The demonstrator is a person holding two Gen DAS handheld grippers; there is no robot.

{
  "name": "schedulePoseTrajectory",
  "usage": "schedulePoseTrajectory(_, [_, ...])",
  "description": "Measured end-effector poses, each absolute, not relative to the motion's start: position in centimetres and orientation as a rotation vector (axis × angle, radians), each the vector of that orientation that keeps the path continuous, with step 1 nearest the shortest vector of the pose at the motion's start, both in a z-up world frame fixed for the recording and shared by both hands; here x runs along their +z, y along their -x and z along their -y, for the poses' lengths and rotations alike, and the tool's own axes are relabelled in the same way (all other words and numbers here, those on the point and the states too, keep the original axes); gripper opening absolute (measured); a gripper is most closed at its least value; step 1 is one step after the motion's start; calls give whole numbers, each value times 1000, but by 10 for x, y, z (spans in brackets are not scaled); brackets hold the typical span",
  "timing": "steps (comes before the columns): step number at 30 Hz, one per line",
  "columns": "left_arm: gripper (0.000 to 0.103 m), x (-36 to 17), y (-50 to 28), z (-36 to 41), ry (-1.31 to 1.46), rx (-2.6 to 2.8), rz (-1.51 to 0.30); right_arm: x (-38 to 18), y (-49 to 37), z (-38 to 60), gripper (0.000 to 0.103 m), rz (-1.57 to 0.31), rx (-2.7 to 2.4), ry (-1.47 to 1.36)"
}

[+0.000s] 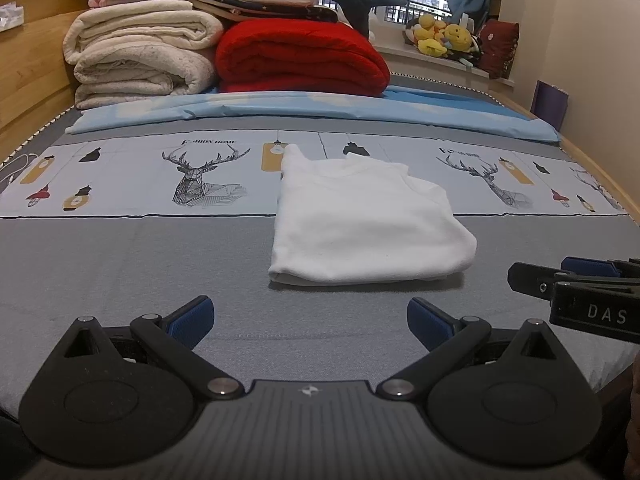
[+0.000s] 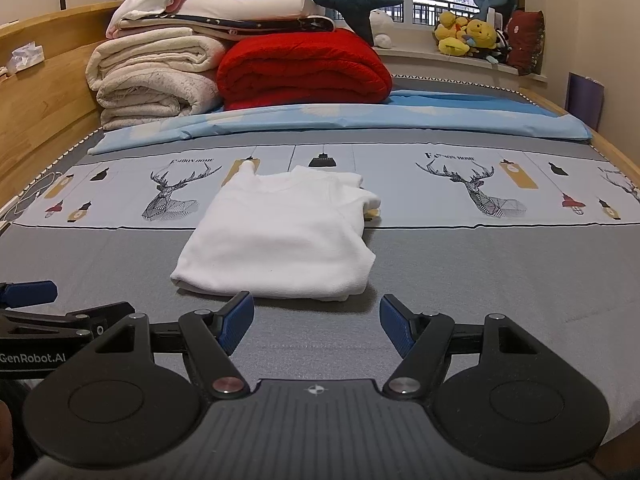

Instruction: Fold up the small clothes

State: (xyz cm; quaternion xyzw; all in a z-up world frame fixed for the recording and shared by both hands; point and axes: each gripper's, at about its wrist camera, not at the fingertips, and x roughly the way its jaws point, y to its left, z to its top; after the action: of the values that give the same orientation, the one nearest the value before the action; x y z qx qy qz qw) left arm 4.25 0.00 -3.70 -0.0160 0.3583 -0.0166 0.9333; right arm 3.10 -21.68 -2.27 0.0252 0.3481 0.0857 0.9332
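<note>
A small white garment [image 1: 368, 220] lies folded into a flat rectangle on the grey bed sheet [image 1: 140, 264], neckline toward the far side. My left gripper [image 1: 310, 320] hovers open just short of its near edge, nothing between the blue pads. In the right wrist view the same white garment [image 2: 280, 236] lies ahead and slightly left, and my right gripper [image 2: 316, 320] stands open close to its near hem, holding nothing. Each gripper shows at the edge of the other's view: the right gripper [image 1: 580, 284] at the right, the left gripper [image 2: 36, 308] at the left.
Folded cream blankets [image 1: 140, 56] and a red blanket [image 1: 300, 60] are stacked at the far end, on a light blue sheet [image 1: 320, 110]. A wooden bed frame [image 1: 32, 60] runs along the left. Plush toys [image 1: 444, 38] sit on the windowsill. A deer-print strip [image 1: 120, 180] crosses the bed.
</note>
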Motion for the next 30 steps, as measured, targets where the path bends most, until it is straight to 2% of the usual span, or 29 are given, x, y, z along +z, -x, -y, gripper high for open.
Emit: schedulePoseTrajectory(30, [103,-37,-41,2,28,-45,-733,-23,-32,216,71,-715,176,-53])
